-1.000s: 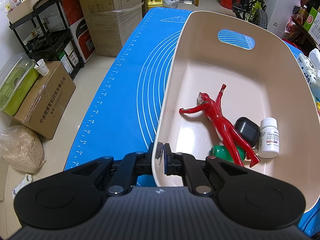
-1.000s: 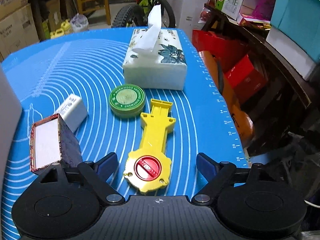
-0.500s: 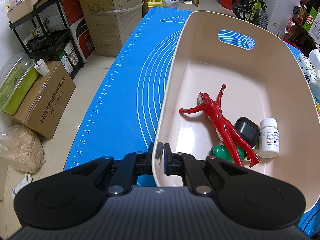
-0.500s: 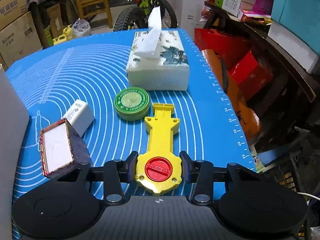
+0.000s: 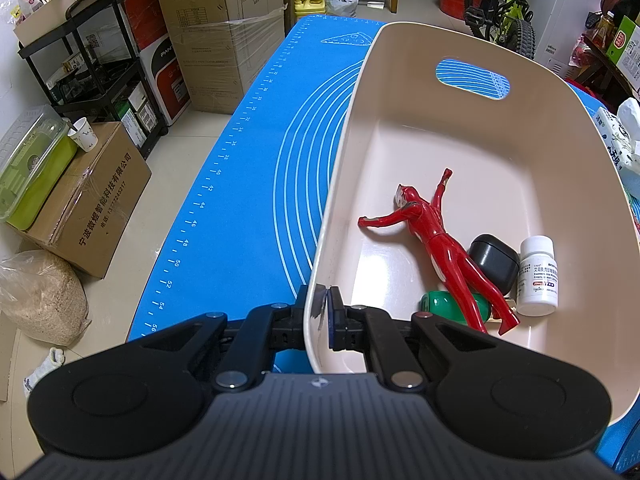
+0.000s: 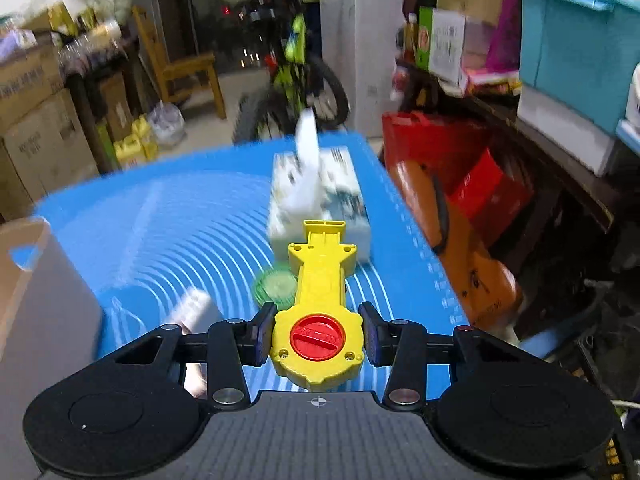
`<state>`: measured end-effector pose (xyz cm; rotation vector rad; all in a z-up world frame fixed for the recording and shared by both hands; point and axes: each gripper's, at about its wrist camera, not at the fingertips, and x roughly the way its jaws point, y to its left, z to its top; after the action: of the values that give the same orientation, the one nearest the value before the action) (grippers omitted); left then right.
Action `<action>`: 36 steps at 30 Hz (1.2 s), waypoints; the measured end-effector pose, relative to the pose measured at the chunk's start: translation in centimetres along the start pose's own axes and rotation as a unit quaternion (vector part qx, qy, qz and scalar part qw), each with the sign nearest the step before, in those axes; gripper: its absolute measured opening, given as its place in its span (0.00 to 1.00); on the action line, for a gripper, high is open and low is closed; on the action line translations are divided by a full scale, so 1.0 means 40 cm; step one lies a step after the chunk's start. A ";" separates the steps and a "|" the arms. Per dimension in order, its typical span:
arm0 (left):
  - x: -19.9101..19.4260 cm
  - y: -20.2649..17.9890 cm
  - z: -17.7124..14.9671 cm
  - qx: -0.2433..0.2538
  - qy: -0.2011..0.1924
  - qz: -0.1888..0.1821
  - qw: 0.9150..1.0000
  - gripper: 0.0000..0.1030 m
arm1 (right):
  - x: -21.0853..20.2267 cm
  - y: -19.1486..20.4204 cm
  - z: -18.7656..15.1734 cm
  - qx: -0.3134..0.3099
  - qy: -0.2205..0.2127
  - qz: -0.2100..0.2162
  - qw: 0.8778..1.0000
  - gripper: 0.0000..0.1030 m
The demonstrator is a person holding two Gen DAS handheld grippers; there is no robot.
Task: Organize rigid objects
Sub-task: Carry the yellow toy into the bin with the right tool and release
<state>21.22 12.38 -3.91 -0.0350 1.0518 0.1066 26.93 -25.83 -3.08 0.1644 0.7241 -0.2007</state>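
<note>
Left gripper [image 5: 322,314] is clamped on the near rim of the beige plastic bin [image 5: 472,128]. Right gripper [image 6: 318,338] is clamped on the yellow plastic toy launcher [image 6: 320,300], raised above the blue mat [image 6: 180,216], white tissue box [image 6: 344,196] beyond.

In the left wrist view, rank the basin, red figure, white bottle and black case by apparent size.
1. basin
2. red figure
3. white bottle and black case: these look nearly alike, and the figure hides part of the case, so I leave them unranked.
</note>
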 end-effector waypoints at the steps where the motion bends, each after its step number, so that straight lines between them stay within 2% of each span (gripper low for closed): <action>1: 0.000 0.000 0.000 0.000 0.000 0.000 1.000 0.09 | -0.019 0.012 0.007 -0.004 -0.013 0.007 1.000 0.48; 6: 0.000 0.000 0.000 0.000 0.000 0.000 1.000 0.09 | -0.099 0.099 0.017 -0.032 -0.067 0.051 0.996 0.48; 13: 0.003 0.000 -0.003 0.001 0.000 0.000 1.000 0.09 | -0.188 0.246 0.012 -0.087 -0.095 0.146 0.981 0.48; 17: 0.003 -0.001 -0.003 0.001 0.000 0.000 1.000 0.09 | -0.196 0.340 -0.017 -0.128 -0.079 0.188 0.970 0.48; 23: 0.002 -0.001 -0.003 0.001 0.000 0.000 1.000 0.09 | -0.183 0.445 -0.067 -0.179 -0.044 0.218 0.958 0.48; 29: 0.007 -0.003 -0.006 0.002 -0.001 0.001 1.000 0.09 | -0.169 0.527 -0.120 -0.224 -0.010 0.230 0.947 0.48; 36: 0.007 -0.003 -0.007 0.002 -0.001 0.001 1.000 0.09 | -0.134 0.584 -0.180 -0.268 0.041 0.223 0.937 0.48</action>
<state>21.15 12.25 -4.29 -0.0312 1.0497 0.1065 23.95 -0.97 -2.94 -0.1877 0.7815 0.4402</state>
